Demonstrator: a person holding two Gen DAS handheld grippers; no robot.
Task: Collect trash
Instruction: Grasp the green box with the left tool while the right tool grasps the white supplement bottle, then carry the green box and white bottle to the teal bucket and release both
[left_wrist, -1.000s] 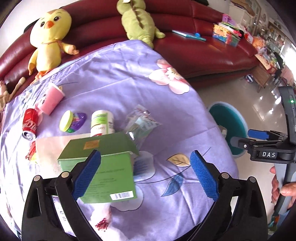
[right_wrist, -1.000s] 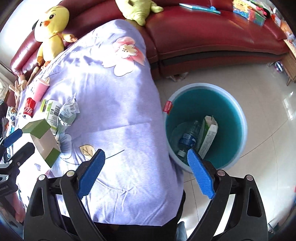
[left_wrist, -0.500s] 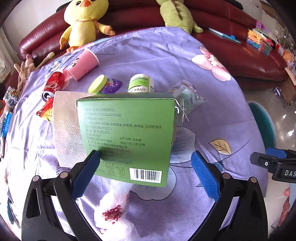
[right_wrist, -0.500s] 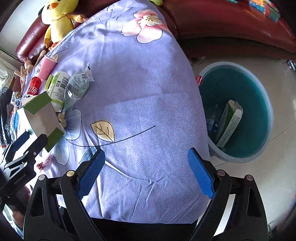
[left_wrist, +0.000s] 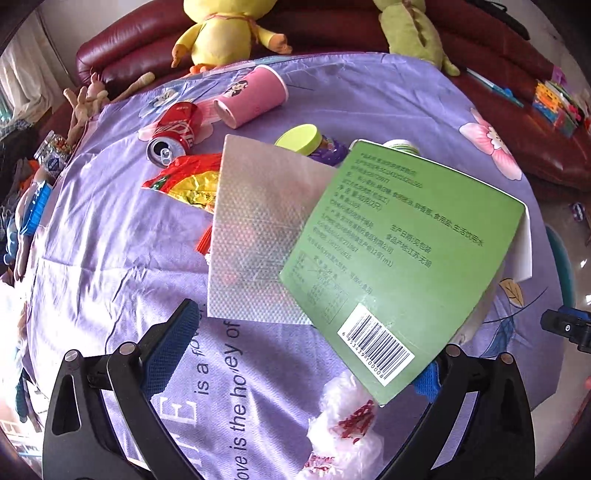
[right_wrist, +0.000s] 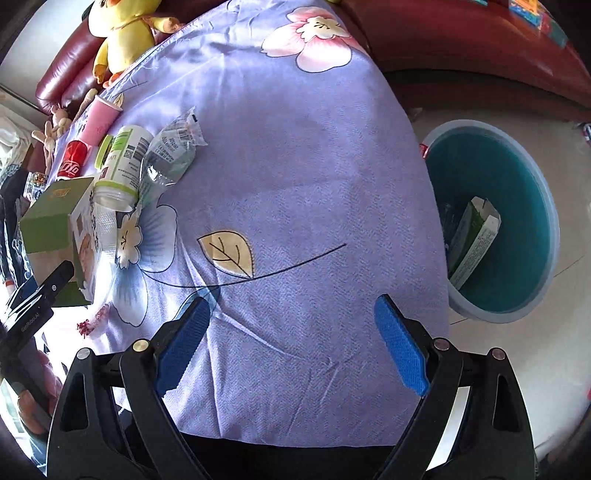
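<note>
Purple cloth (left_wrist: 110, 258) holds one can (left_wrist: 175, 133), one cup (left_wrist: 251, 96).

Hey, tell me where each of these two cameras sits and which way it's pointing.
Left wrist: rides the left gripper, aimed steeply down at the green cardboard box and red soda can; its open jaws show.
Right wrist: rides the right gripper, aimed down over the purple floral cloth toward the teal round bin; open jaws show.
Shared: box, can, cloth, pink paper cup.
</note>
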